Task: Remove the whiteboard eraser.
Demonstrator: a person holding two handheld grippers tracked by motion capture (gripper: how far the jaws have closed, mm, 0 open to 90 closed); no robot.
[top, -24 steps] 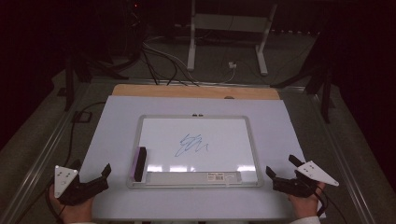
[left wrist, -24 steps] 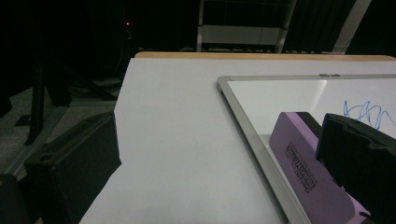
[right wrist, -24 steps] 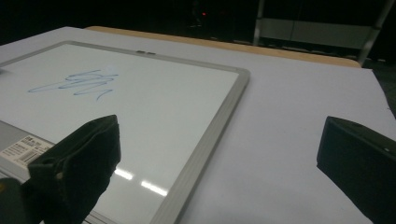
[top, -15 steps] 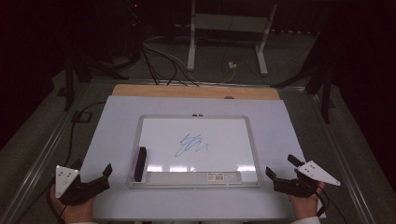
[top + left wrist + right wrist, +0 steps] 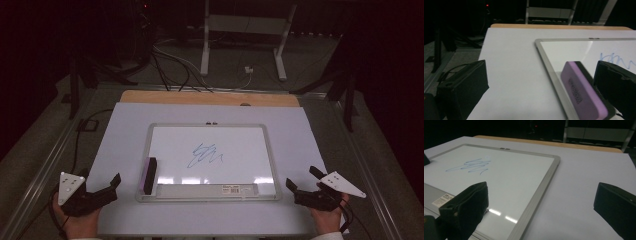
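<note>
- High view shows a pale table top [image 5: 125, 145] with a framed whiteboard [image 5: 210, 197] lying flat in its middle.
- A blue scribble [image 5: 205, 156] sits near the centre of the whiteboard, well apart from both grippers.
- A purple eraser [image 5: 149, 175] with a black backing stands on its long edge against the whiteboard's left frame, near the front corner.
- The left gripper [image 5: 97, 194] rests at the front left of the table, in a hand [image 5: 80, 222], with its jaws spread wide and nothing between them.
- Left gripper view puts the eraser [image 5: 584, 93] just beside the inner jaw, not between the two; bare table lies in the gap.
- The right gripper [image 5: 305, 186] rests at the front right, just off the whiteboard's right corner, jaws also wide and empty.
- Right gripper view shows the whiteboard's metal frame [image 5: 541, 187] running between the jaws, with open table to one side.
- Open room lies on both sides of the whiteboard and along the front edge; a wooden strip [image 5: 210, 98] marks the far edge.
- Beyond the table the floor is dark, with cables [image 5: 170, 65] and the legs of a white stand [image 5: 240, 40].
- The small label [image 5: 239, 189] on the whiteboard's front tray is too small to read, and the print on the eraser is blurred.
- Both hands are cut off by the bottom of the high view.
</note>
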